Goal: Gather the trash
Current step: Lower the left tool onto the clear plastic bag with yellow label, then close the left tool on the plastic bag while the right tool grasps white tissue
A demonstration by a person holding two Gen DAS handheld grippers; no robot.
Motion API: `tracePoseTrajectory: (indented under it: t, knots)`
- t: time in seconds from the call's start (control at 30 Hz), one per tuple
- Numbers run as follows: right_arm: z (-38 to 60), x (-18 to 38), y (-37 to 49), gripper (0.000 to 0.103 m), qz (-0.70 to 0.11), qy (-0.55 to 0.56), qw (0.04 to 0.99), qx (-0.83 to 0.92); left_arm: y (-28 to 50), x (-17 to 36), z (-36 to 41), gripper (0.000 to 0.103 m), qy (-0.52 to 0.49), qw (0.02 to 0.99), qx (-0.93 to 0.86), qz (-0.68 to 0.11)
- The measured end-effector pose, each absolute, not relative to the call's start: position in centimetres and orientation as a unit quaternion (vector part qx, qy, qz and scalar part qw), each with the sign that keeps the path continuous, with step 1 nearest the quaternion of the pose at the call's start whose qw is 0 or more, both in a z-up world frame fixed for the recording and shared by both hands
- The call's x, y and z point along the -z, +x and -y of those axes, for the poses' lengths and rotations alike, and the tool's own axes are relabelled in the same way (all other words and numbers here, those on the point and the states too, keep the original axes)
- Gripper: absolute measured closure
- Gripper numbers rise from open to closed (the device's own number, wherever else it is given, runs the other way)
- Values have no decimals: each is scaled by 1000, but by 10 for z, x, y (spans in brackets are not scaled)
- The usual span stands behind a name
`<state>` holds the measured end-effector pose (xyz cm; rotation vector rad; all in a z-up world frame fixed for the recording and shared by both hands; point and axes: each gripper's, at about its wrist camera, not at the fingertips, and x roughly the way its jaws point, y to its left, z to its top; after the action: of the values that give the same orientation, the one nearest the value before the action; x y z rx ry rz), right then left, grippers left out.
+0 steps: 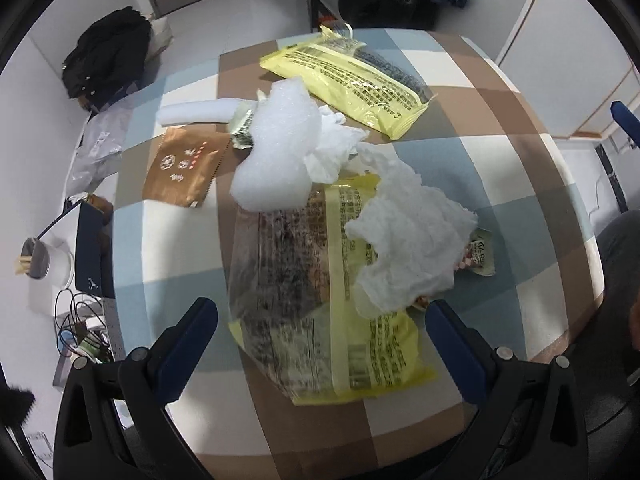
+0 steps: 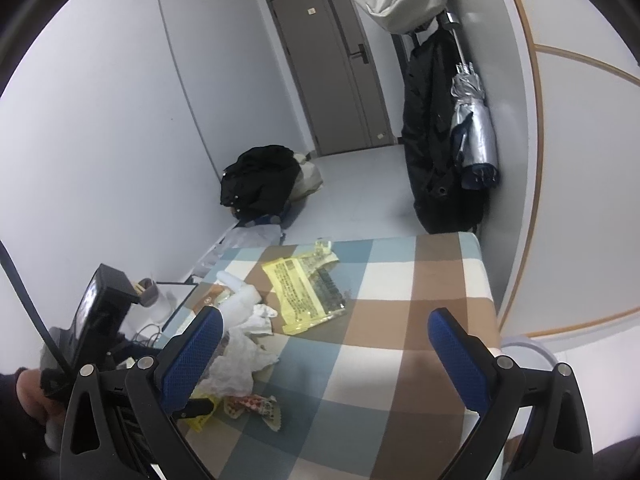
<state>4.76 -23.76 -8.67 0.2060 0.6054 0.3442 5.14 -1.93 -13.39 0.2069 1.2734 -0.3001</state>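
So the trash is all heaped in one loose pile on the checked tabletop (image 1: 500,152), nothing picked up yet as far as I can tell. Closest to the left gripper (image 1: 320,324) is a big yellow-and-clear wrapper (image 1: 312,300), lying flat with a crumpled white tissue (image 1: 416,248) sitting on its right half. A small red-and-white snack wrapper (image 1: 478,258) pokes out from under that tissue. Behind those there's a lump of white foam packing (image 1: 276,152) with another tissue wad (image 1: 332,144) touching it, then a brown paper sachet (image 1: 184,168) off to the left and a white foam tube (image 1: 196,112) further back. A second yellow wrapper (image 1: 348,84) lies on its own near the far edge.

The left gripper hangs low over the near wrapper, jaws spread wide with nothing between them, straddling the wrapper's near end. My guess is it's lined up for that one first, since it's the closest and biggest. Flat film like that will probably be fiddly to pinch, and the tissue on top could slide off.

The right gripper (image 2: 326,348) is held higher and off to the side over bare checked cloth, jaws also wide apart and empty. Looks like it's just waiting its turn. I can't see a bin or bag in either view.

Off the tabletop's left side there's a white mug (image 1: 56,264).
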Motion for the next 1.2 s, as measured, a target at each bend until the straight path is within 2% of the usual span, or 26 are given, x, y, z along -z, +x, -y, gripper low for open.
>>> tracePoseTrajectory:
  t: [0.4,0.43,0.6,0.67,0.87,1.07,1.2]
  knots:
    - [238,88,47,0,-300,111,932,-172,58,146,17,1,142,776,165,-592]
    - [238,89,47,0,-300,112,932,-173,57,147,16,3,141,774,169,-594]
    - [236,91,47,0,-303,111,930,-175,62,150,18,27,148,767,193,-593]
    - [235,92,47,0,-303,111,930,-175,58,147,22,43,152,765,206,-592]
    - [236,94,47,0,-306,115,929,-175,51,143,26,70,154,753,219,-601]
    - [233,96,43,0,-311,111,926,-181,44,141,17,80,150,754,216,-601]
    - [228,102,42,0,-336,123,911,-204,39,142,17,82,137,756,224,-600]
